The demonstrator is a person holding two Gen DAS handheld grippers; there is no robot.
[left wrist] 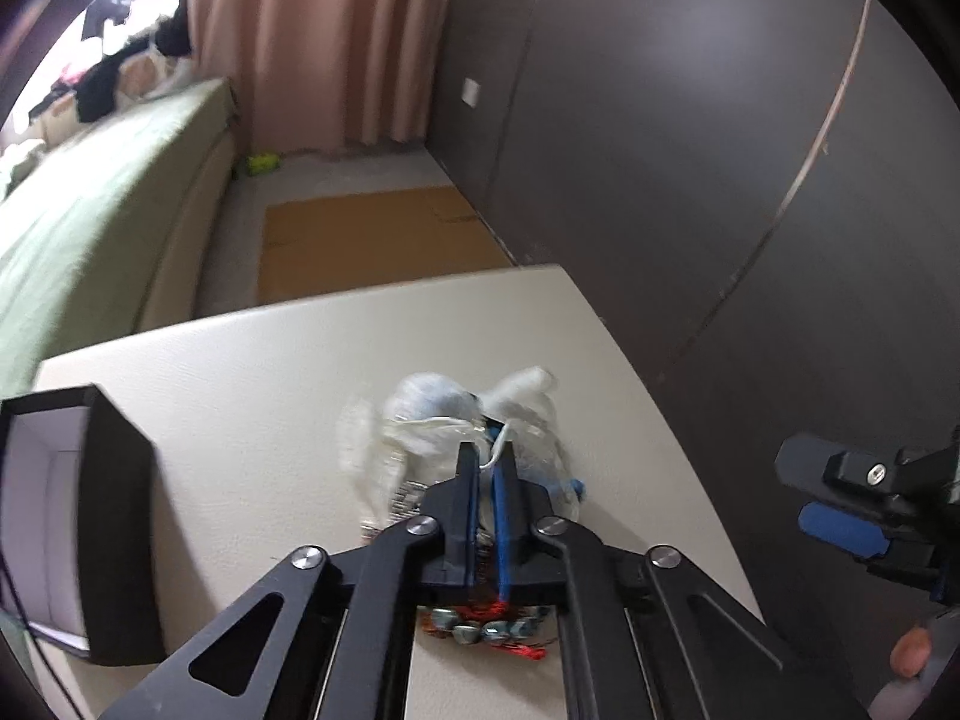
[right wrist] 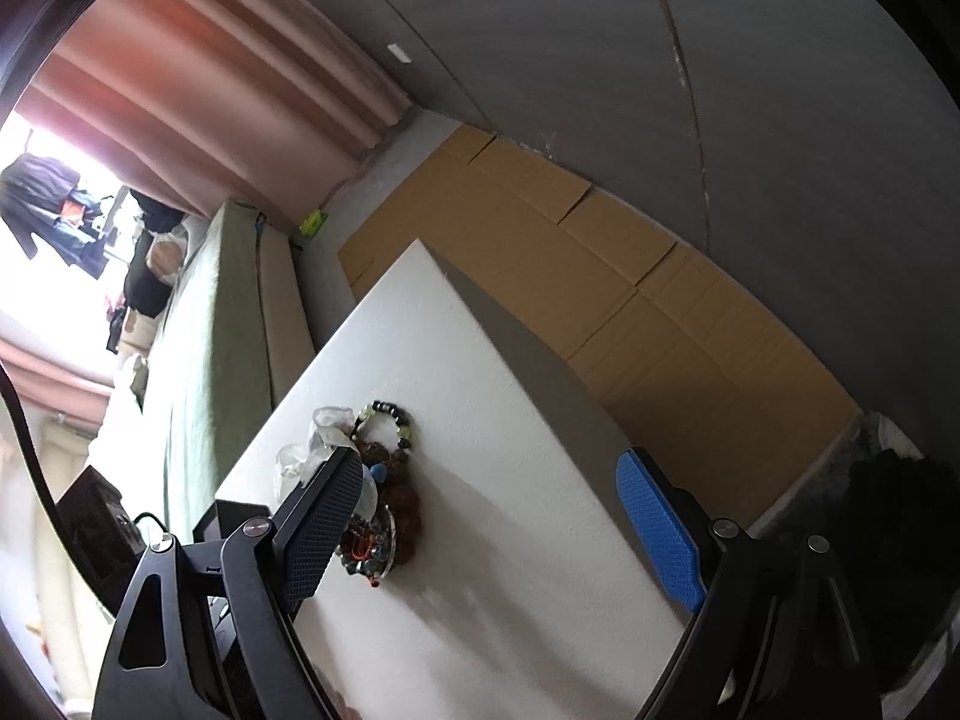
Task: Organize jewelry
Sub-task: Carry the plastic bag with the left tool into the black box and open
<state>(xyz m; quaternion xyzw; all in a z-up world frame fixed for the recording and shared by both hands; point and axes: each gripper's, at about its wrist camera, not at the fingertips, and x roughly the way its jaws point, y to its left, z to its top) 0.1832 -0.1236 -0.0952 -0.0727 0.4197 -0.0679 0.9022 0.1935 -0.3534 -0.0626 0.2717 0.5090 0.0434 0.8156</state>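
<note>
Left hand-held gripper (left wrist: 487,450) low centre of left wrist view, fingers nearly together, clamped on a thin white cord of a crumpled clear plastic bag (left wrist: 420,426); bag blurred. Under its linkage, bottom centre, a beaded bracelet (left wrist: 480,630) with red thread lies on the white worktop (left wrist: 252,408), long axis left-right in frame. Black open box (left wrist: 90,516) at lower left, pale inside, well apart from the bag. Right hand-held gripper (left wrist: 852,504) at right edge, off the worktop edge.

Right wrist view: right hand-held gripper (right wrist: 504,516) wide open, holding nothing, blue pad (right wrist: 660,528) lower right. Jewelry pile (right wrist: 378,480) centre-left, partly hidden behind the dark left finger; pile runs bottom to top of frame, dark bead bracelet (right wrist: 393,420) at its far end. Beyond: cardboard sheets (right wrist: 570,252) on floor, green bed (right wrist: 204,324) left, pink curtain (right wrist: 228,102) upper left, grey wall (right wrist: 720,60).
</note>
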